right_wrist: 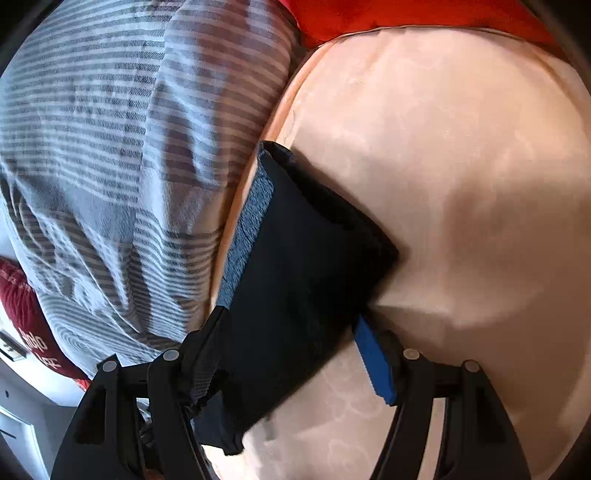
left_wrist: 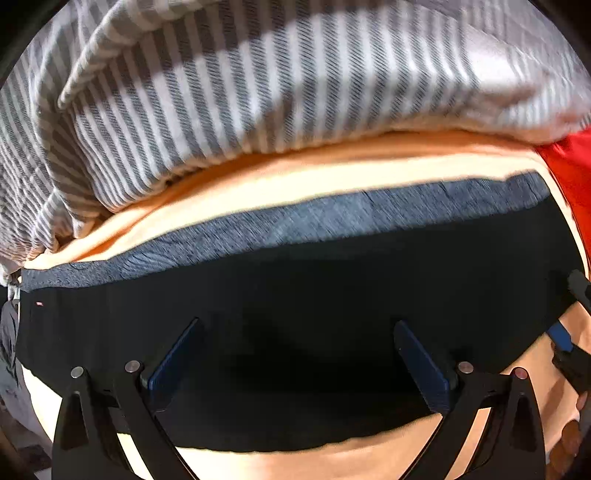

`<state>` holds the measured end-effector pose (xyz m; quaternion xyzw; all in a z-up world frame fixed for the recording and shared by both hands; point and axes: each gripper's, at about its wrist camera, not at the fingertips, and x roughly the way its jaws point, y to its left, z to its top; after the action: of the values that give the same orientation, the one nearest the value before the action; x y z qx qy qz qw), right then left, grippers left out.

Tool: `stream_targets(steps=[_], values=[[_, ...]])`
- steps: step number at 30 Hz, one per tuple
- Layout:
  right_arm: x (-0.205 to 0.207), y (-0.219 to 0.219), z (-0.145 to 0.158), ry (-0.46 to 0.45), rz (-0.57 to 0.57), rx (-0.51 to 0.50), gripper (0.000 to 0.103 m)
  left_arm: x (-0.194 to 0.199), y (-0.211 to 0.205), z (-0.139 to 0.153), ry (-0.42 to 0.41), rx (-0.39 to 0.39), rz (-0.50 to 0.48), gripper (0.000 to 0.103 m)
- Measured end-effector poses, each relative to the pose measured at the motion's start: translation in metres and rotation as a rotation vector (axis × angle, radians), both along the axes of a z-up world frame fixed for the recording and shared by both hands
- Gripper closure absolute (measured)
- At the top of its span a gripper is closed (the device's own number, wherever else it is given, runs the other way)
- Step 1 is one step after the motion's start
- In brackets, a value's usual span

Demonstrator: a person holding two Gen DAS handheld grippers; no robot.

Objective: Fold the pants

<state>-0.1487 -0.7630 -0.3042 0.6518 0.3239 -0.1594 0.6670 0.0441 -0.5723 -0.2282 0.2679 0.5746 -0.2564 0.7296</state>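
The black pants [left_wrist: 295, 295] with a grey-blue waistband [left_wrist: 295, 218] lie folded flat on a peach sheet [left_wrist: 295, 173]. My left gripper [left_wrist: 295, 332] is open, its blue pads [left_wrist: 173, 358] wide apart just above the black cloth, holding nothing. In the right wrist view the same pants [right_wrist: 306, 258] run away from me as a folded stack. My right gripper [right_wrist: 291, 321] is open around the near end of that stack, one finger on each side. The right gripper also shows at the right edge of the left wrist view [left_wrist: 569, 332].
A grey and white striped duvet [left_wrist: 221, 92] is bunched up along the far side of the pants, also seen on the left in the right wrist view [right_wrist: 110, 147]. A red cloth [right_wrist: 406, 14] lies at the far right. A dark red pillow [right_wrist: 29, 317] lies low left.
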Motion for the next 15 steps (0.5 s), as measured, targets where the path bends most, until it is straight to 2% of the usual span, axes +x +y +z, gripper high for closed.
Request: stream_targets(steps=[5, 8, 12, 15], values=[[0.017, -0.008, -0.007, -0.068, -0.017, 0.038, 0.030, 0.021, -0.007, 0.003, -0.046, 0.003, 0.108, 0.000], [0.029, -0.009, -0.011, -0.093, 0.002, 0.089, 0.039, 0.028, -0.011, 0.002, -0.091, 0.022, 0.156, 0.000], [0.032, -0.010, -0.018, -0.072, 0.002, 0.131, 0.046, 0.036, -0.006, -0.010, -0.062, 0.027, 0.221, 0.000], [0.032, -0.009, -0.021, -0.063, 0.006, 0.142, 0.046, 0.031, -0.016, -0.010, -0.071, 0.013, 0.217, 0.000]])
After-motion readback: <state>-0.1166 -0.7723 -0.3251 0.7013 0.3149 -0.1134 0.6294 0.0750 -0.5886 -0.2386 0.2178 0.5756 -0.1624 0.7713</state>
